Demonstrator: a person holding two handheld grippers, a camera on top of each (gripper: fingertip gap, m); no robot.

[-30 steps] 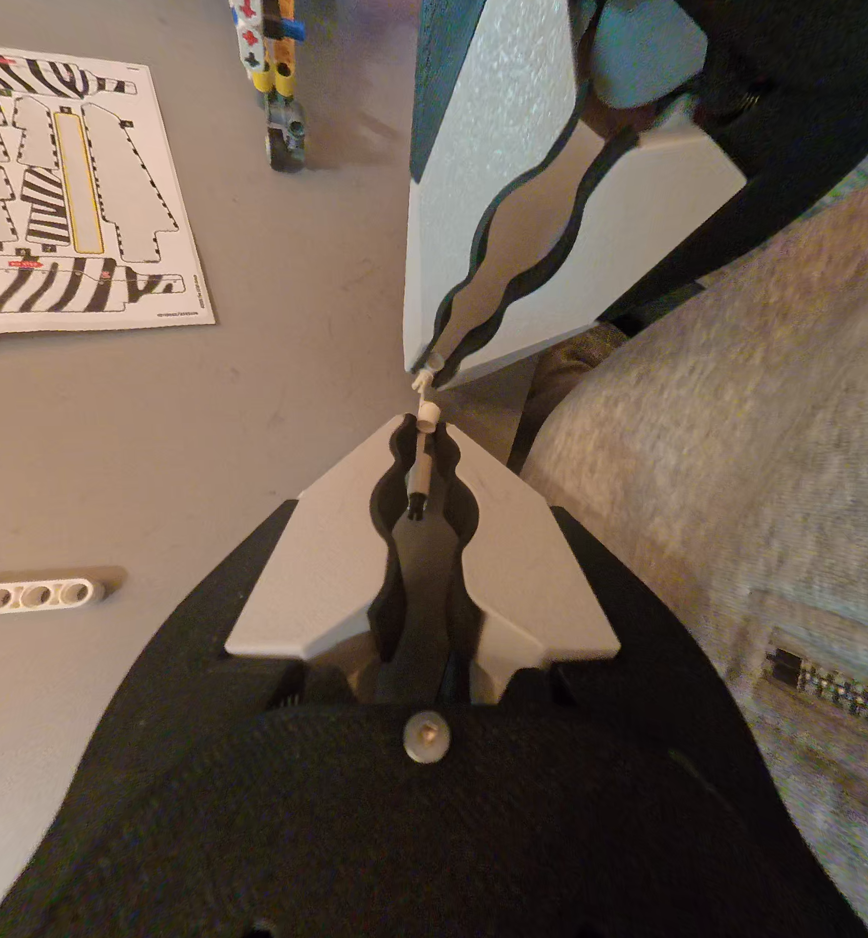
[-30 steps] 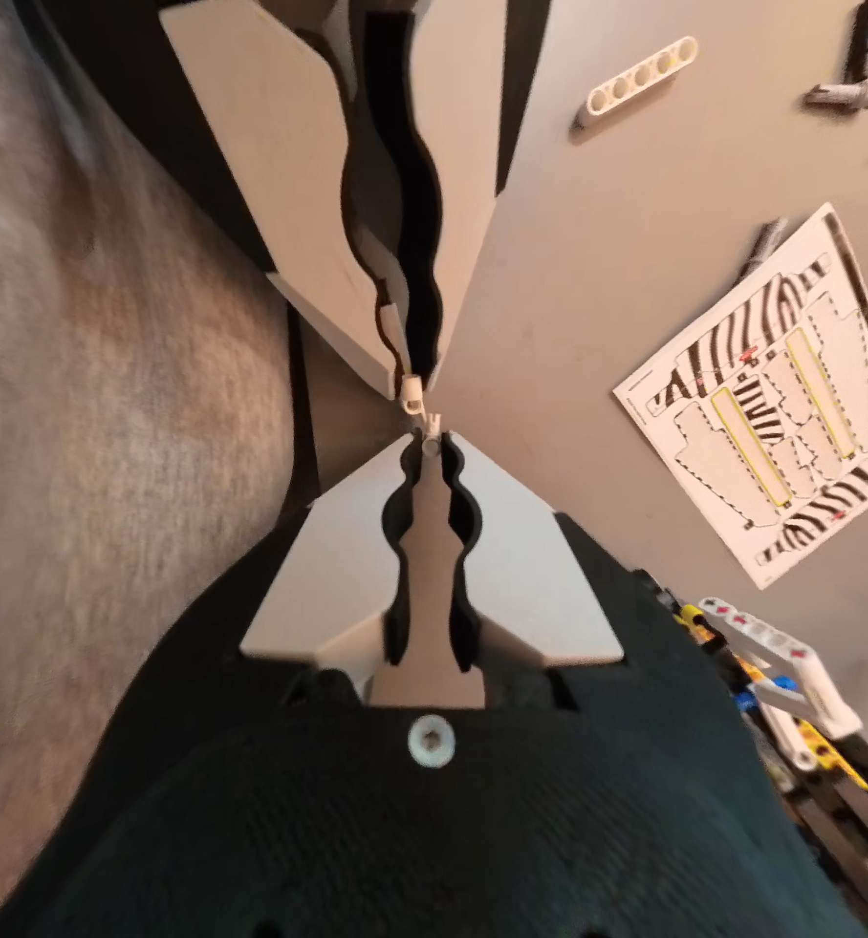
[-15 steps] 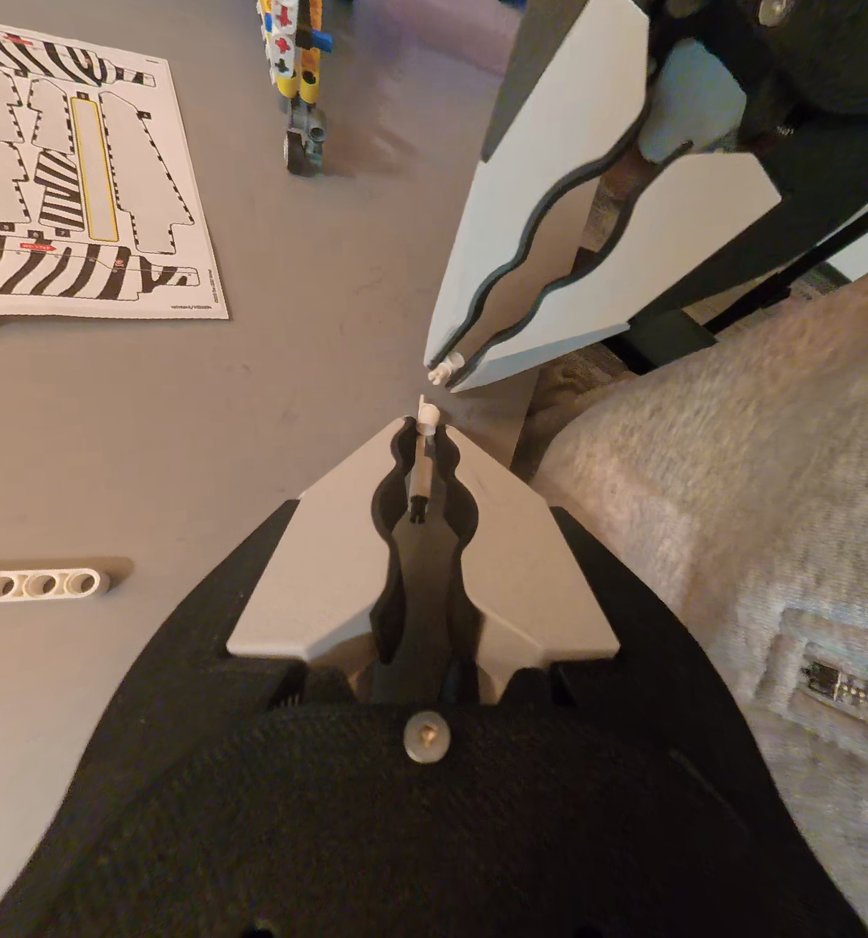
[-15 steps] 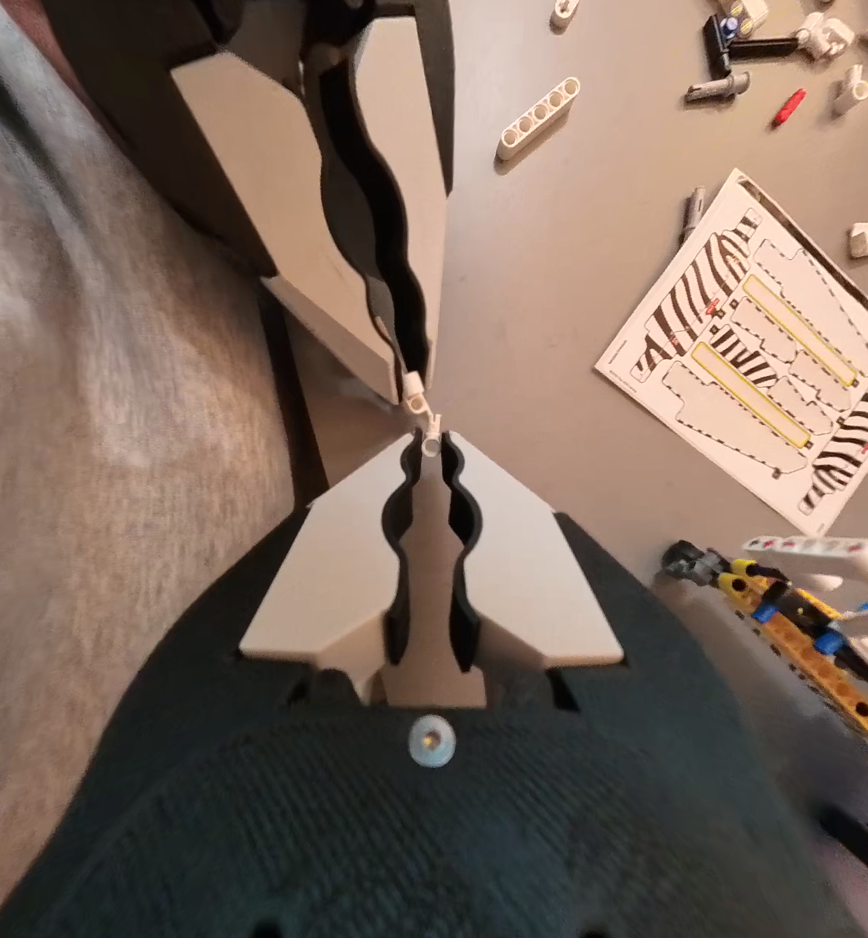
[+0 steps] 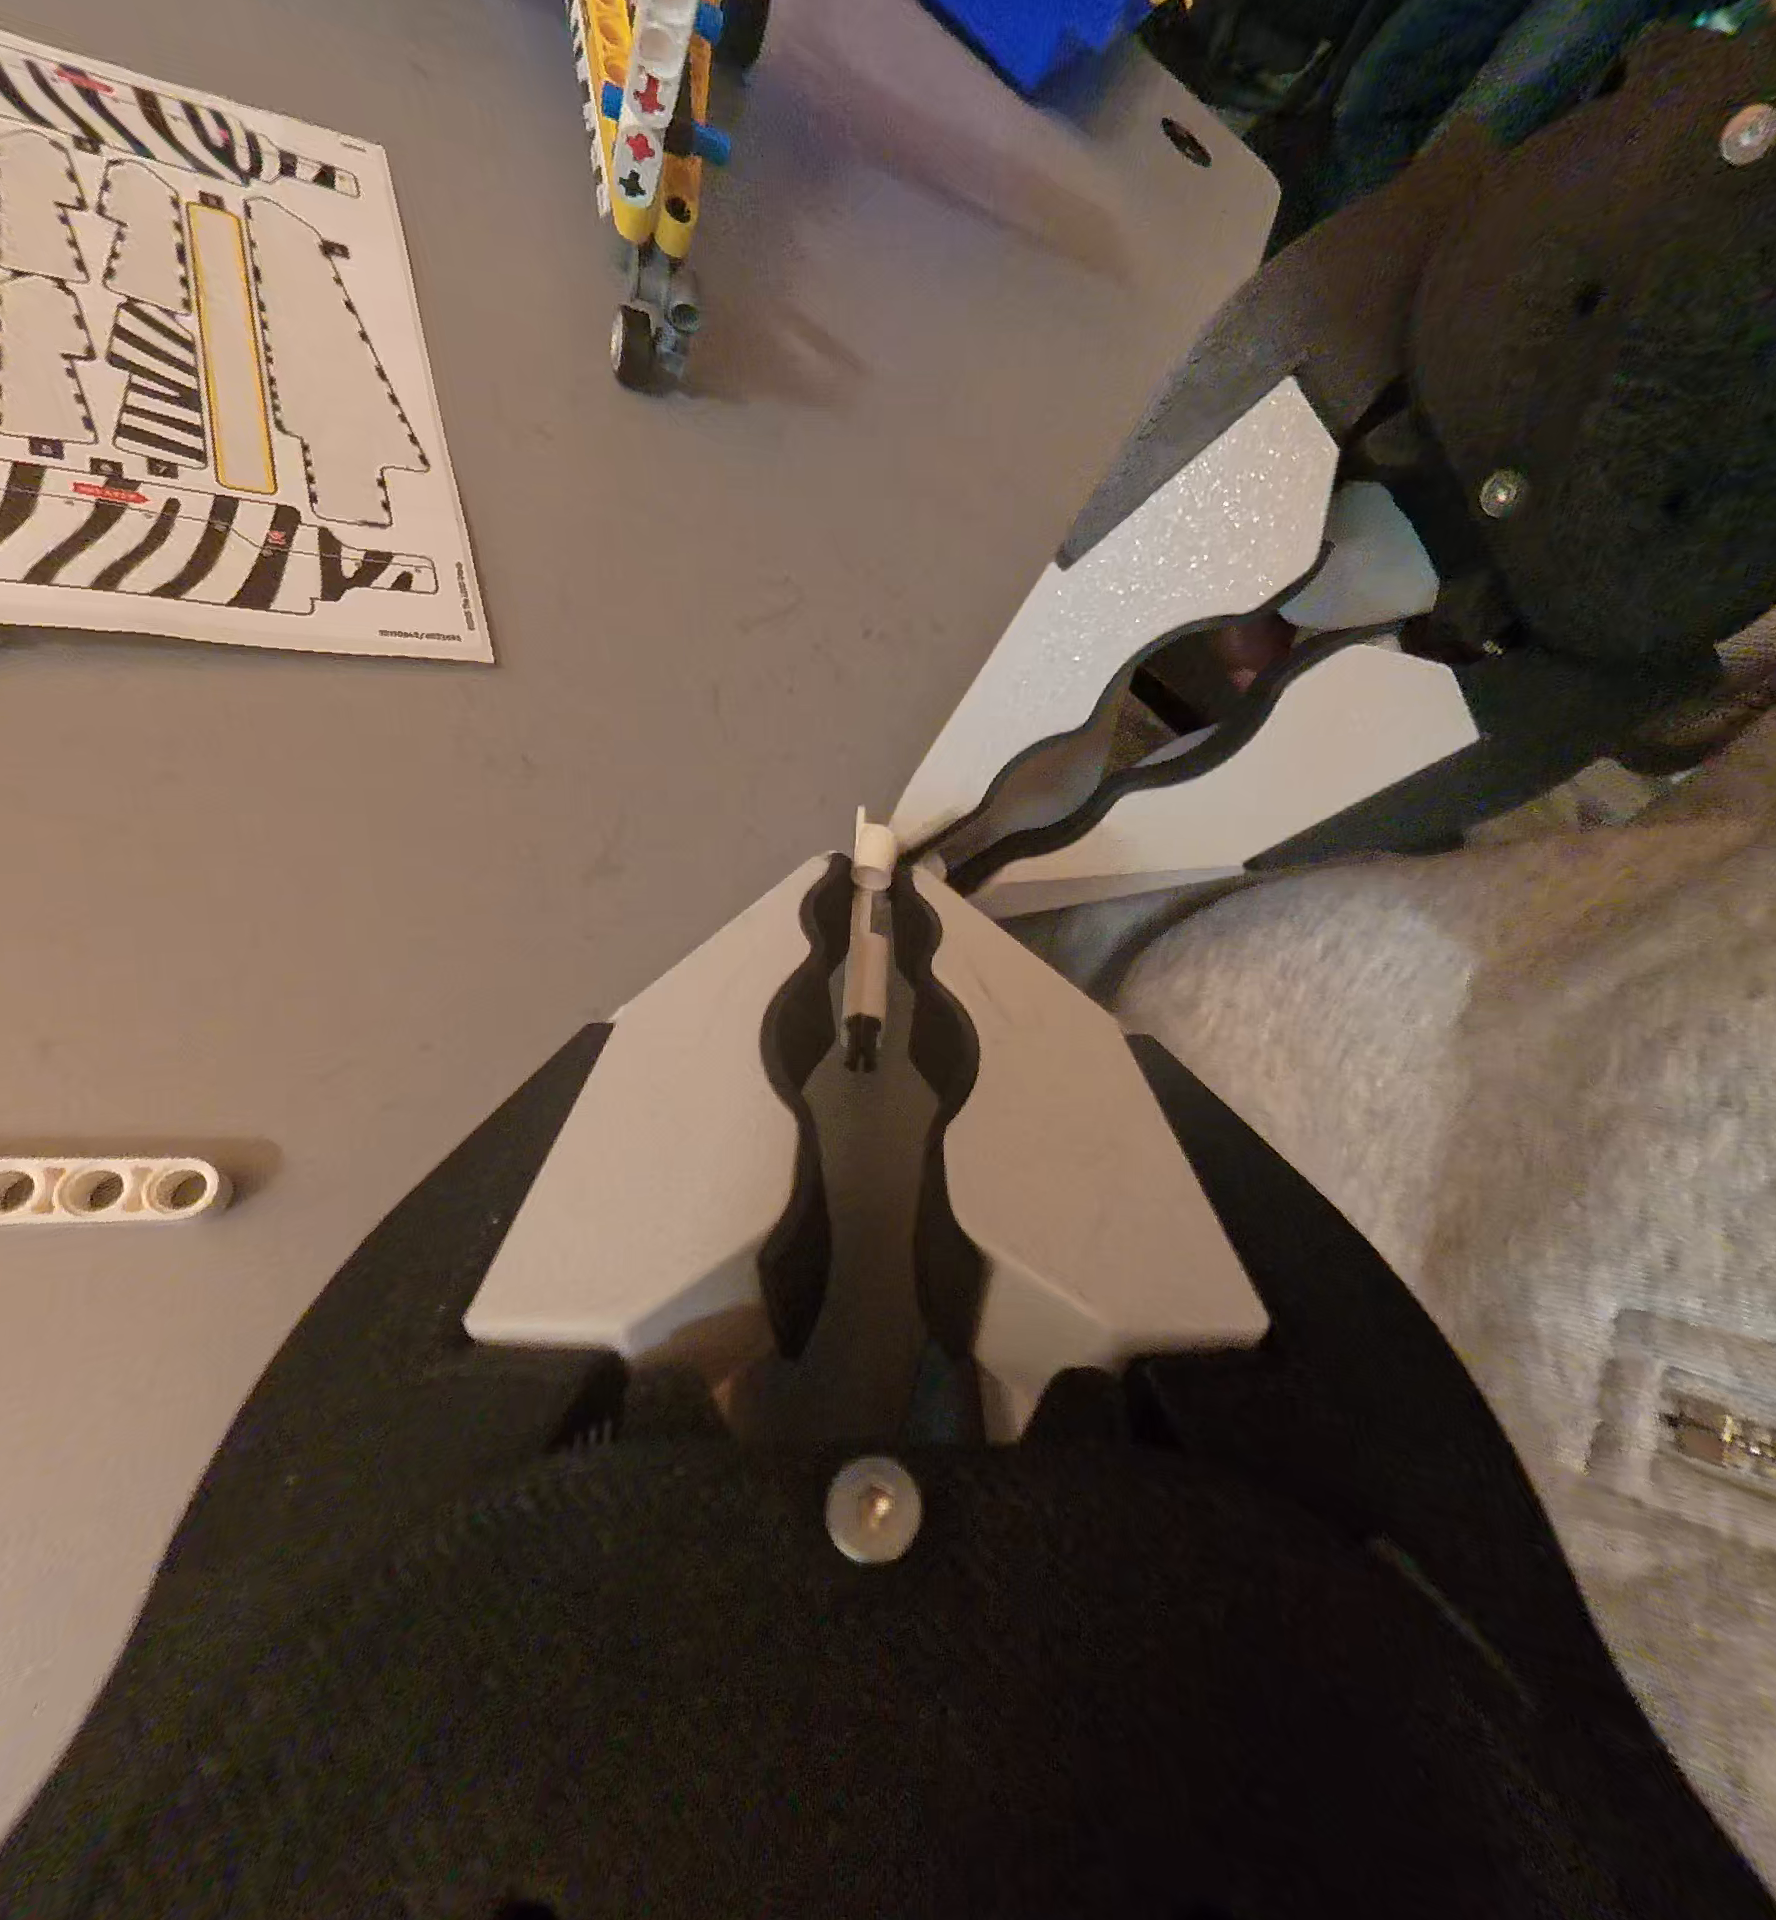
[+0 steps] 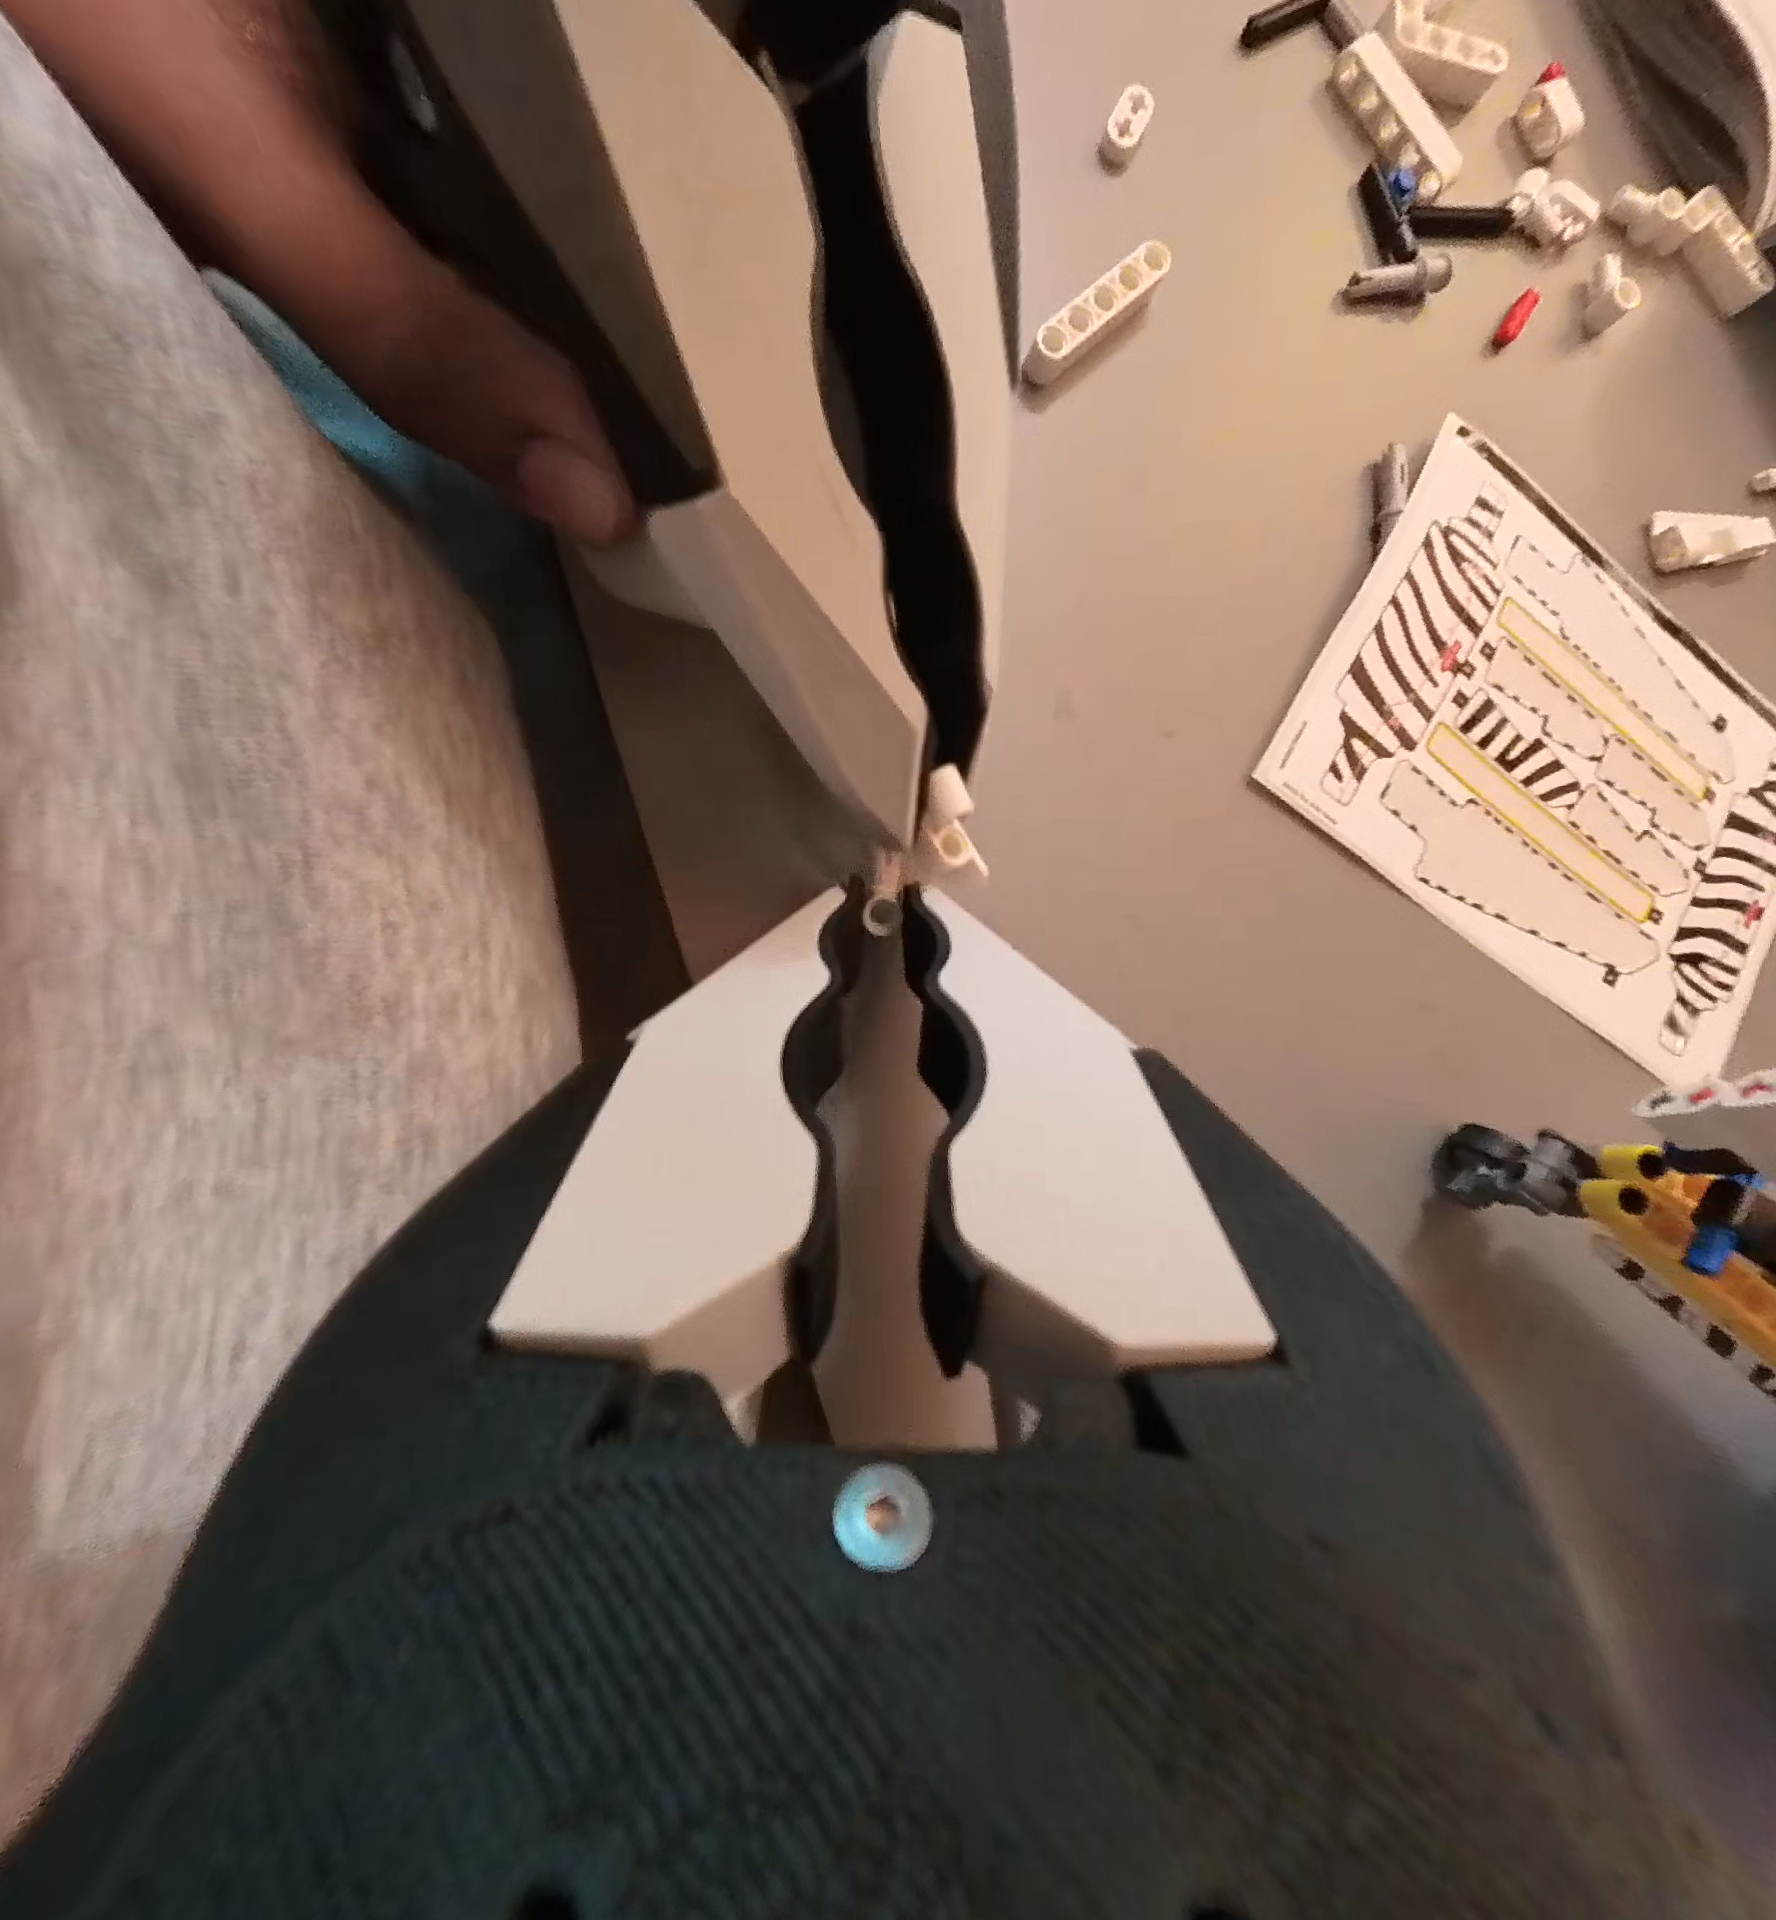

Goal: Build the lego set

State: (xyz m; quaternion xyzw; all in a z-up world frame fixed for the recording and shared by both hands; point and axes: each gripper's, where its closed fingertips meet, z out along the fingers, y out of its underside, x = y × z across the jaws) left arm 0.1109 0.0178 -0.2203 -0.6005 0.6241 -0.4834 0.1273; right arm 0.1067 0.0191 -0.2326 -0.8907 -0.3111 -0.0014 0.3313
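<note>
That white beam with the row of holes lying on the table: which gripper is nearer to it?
Left. The left gripper sits just right of the white beam; the right gripper is farther right, tip to tip with it.

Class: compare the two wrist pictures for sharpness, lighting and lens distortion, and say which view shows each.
Left wrist view: mostly sharp, the sticker sheet crisp, warm dim light, a soft shadow beside the white beam. Right wrist view: smeared by motion, worst on the yellow model and grey fabric. Both: wide-angle bending toward the edges.

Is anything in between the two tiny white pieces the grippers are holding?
Nothing visible. The left gripper pinches a thin white axle piece, and the right gripper holds a small light connector. Their tips almost meet.
</note>
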